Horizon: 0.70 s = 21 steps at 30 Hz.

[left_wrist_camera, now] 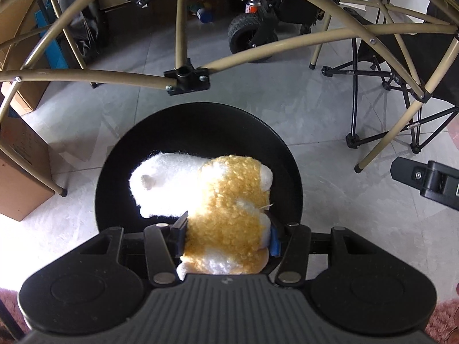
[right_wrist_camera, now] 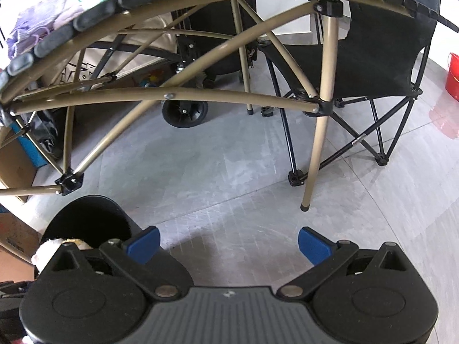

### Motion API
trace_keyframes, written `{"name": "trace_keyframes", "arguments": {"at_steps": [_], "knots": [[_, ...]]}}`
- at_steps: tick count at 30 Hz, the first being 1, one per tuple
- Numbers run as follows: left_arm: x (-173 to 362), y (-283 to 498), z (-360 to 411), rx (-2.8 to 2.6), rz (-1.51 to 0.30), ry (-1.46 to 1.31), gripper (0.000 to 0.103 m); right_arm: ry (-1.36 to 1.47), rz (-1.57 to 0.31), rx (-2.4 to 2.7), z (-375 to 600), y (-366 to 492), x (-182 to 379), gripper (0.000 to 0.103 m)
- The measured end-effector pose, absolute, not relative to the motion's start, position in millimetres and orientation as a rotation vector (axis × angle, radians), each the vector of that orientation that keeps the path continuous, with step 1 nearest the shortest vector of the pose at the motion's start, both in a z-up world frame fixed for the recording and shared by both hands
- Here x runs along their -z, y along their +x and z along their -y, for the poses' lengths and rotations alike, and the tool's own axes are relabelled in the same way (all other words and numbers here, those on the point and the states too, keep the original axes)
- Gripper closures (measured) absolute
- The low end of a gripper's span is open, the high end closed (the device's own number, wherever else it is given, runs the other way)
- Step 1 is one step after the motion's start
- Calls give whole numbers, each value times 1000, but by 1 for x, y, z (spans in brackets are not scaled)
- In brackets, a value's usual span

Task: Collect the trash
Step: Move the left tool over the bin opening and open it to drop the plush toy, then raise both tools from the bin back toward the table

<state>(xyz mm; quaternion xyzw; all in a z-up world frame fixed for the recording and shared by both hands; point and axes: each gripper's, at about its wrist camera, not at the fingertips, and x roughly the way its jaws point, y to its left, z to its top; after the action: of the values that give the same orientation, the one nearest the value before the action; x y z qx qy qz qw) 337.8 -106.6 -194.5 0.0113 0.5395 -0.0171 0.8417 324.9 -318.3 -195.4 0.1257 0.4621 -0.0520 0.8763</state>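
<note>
My left gripper (left_wrist_camera: 228,233) is clamped on a fluffy white-and-golden-yellow plush toy (left_wrist_camera: 218,197), its blue pads pressed into the toy's yellow flanks on either side; the toy's white end points away from me and hangs directly over the mouth of a round black plastic bin (left_wrist_camera: 198,120), which stands on the pale grey tiled floor (left_wrist_camera: 301,106); whether the toy touches the bin's rim I cannot tell. Just beyond the bin runs the tan metal tube frame of a folding table (left_wrist_camera: 114,74), joined by a black plastic bracket (left_wrist_camera: 188,80); a black rubber wheel (left_wrist_camera: 246,33) sits further back, and brown cardboard boxes (left_wrist_camera: 20,172) stand off to the left.

My right gripper (right_wrist_camera: 229,243) holds nothing; its blue-tipped fingers (right_wrist_camera: 145,243) stand spread wide over bare floor, beside the bin, which shows at the lower left of that view with a bit of the toy's white fur at its edge. Ahead of it stand a tan table leg (right_wrist_camera: 318,132), a black fabric folding camp chair (right_wrist_camera: 373,51), and a red plastic bucket (right_wrist_camera: 452,76) at the far right.
</note>
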Motion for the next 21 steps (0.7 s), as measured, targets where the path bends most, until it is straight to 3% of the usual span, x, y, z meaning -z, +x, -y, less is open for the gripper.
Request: {"name": "trace_keyframes", "arguments": {"at_steps": [9,10,13,21], "knots": [[202,343,111,13,-1171,10,47,270,-972,116,323,324,200,0],[202,343,112,10,-1170,9,40,271,-973,117,324,325,200,0],[202,345,110,-1,-1170,-10,0,273,-975,120,326,325,202,0],[204,347,110,-10,-1198,-20,0,272,-975,118,327,325,202,0]]}}
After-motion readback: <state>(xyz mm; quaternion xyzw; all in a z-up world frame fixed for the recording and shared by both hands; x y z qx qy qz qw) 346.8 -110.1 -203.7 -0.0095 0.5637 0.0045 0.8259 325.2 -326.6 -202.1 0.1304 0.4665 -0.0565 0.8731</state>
